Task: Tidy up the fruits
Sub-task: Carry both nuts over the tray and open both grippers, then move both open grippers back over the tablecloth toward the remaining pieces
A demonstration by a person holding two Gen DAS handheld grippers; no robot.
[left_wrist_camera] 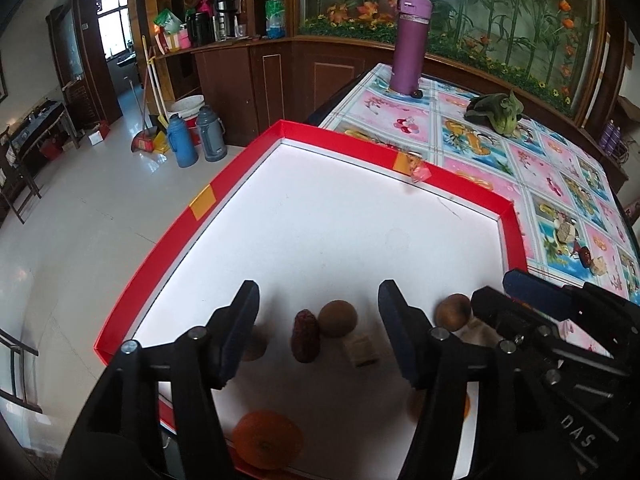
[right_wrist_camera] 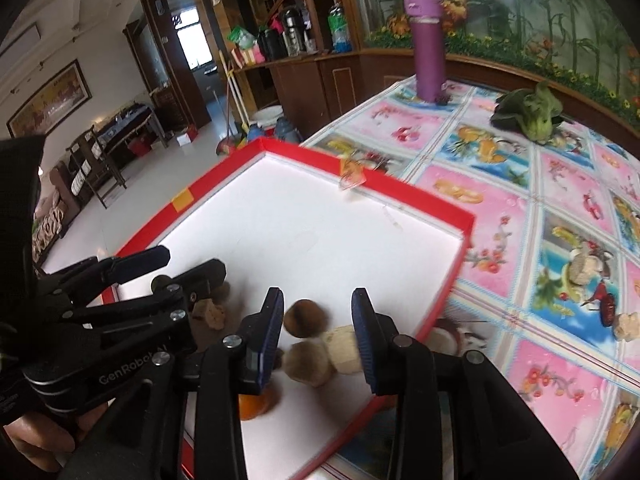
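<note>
A red-rimmed white tray (left_wrist_camera: pixel 168 240) (right_wrist_camera: pixel 424 204) holds the fruit. In the left wrist view my left gripper (left_wrist_camera: pixel 320 332) hangs open over a dark red date (left_wrist_camera: pixel 306 336), a brown round fruit (left_wrist_camera: pixel 338 317) and a pale block (left_wrist_camera: pixel 362 350), touching none. An orange (left_wrist_camera: pixel 266 444) lies nearer the camera. My right gripper (right_wrist_camera: pixel 319 336) is open above a brown round fruit (right_wrist_camera: pixel 304 317), a tan fruit (right_wrist_camera: pixel 308 362) and a pale one (right_wrist_camera: pixel 344 348). A second orange (right_wrist_camera: pixel 256 404) is partly hidden under its left finger.
A purple flask (left_wrist_camera: pixel 410 44) (right_wrist_camera: pixel 428 48) and a green vegetable (left_wrist_camera: pixel 496 114) (right_wrist_camera: pixel 528 114) stand at the far end of the flowered tablecloth (left_wrist_camera: pixel 520 168). A date and pale chunks (right_wrist_camera: pixel 612 312) lie on the cloth right of the tray. A wrapper (left_wrist_camera: pixel 420 172) sits on the tray's far rim.
</note>
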